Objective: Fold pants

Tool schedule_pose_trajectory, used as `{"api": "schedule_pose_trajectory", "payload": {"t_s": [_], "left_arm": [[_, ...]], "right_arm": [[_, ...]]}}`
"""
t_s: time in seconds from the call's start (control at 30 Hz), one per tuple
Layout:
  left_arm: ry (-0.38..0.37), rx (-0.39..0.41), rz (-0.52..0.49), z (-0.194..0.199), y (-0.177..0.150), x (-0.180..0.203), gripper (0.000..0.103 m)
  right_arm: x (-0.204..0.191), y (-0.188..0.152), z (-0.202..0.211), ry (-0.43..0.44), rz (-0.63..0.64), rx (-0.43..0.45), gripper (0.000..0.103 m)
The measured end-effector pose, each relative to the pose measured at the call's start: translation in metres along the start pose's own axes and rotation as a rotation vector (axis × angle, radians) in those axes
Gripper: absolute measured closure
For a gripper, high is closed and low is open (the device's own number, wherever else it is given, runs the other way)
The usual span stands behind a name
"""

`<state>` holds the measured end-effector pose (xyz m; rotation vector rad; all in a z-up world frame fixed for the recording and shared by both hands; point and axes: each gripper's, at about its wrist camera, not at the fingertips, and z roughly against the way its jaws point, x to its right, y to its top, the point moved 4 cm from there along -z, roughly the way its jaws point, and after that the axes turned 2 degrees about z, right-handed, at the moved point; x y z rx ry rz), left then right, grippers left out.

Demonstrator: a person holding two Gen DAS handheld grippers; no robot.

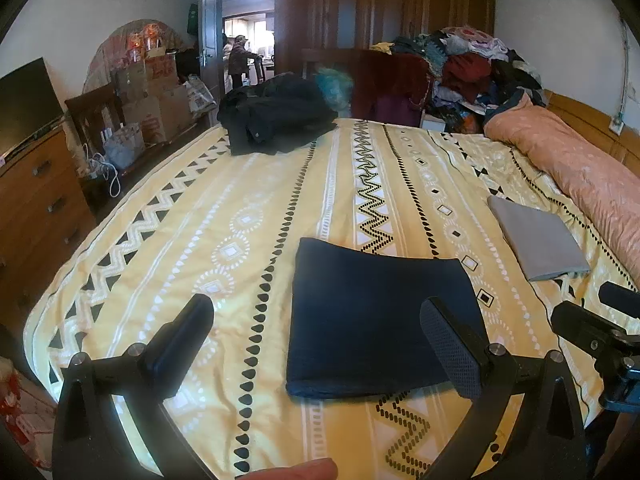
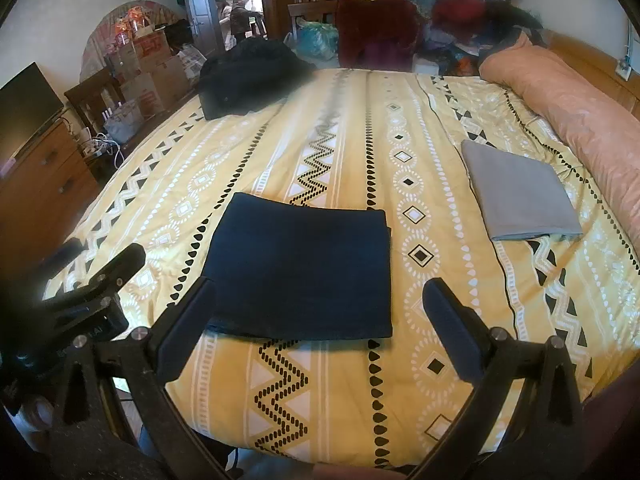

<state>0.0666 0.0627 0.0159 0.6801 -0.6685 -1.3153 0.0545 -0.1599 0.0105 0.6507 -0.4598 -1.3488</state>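
On the bed (image 1: pixel 192 208), near its front edge, the pants (image 1: pixel 372 320) lie as a flat navy rectangle, already folded small and looking finished or close to it. Going left to right: the left gripper (image 1: pixel 320 344) hangs over the near left of the bed, spread wide and holding nothing, its right finger above the pants' right part. Whether that finger touches the cloth cannot be told. Next comes the right gripper (image 2: pixel 316 320), also spread wide and empty, its left finger at the pants' near left corner. Farther right a grey fold (image 2: pixel 520 192) lies well apart from the pants, beside a pink quilt (image 2: pixel 580 112) rolled along the bed's edge.

If the step in hand is a last tidy, it is best done gently. Each gripper should come straight down on a near corner, pinch all layers together, and move in step with the other so the stack does not skew. The edges look even except at the far right corner, where layers peek out slightly. A light press there would likely square it. Dragging across the sheet could bunch the lower layers.
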Motion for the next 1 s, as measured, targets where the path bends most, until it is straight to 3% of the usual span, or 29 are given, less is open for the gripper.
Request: {"api": "schedule_pose_trajectory", "payload": {"t_s": [0.57, 1.0], "left_arm": [[0.035, -0.013, -0.028, -0.002, -0.007, 0.008, 0.000], [0.000, -0.028, -0.019, -0.003, -0.011, 0.014, 0.000]], "right_arm": [[0.004, -0.007, -0.002, 0.020, -0.017, 0.001, 0.001], [0.002, -0.010, -0.004, 0.029, -0.011, -0.001, 0.001]]}}
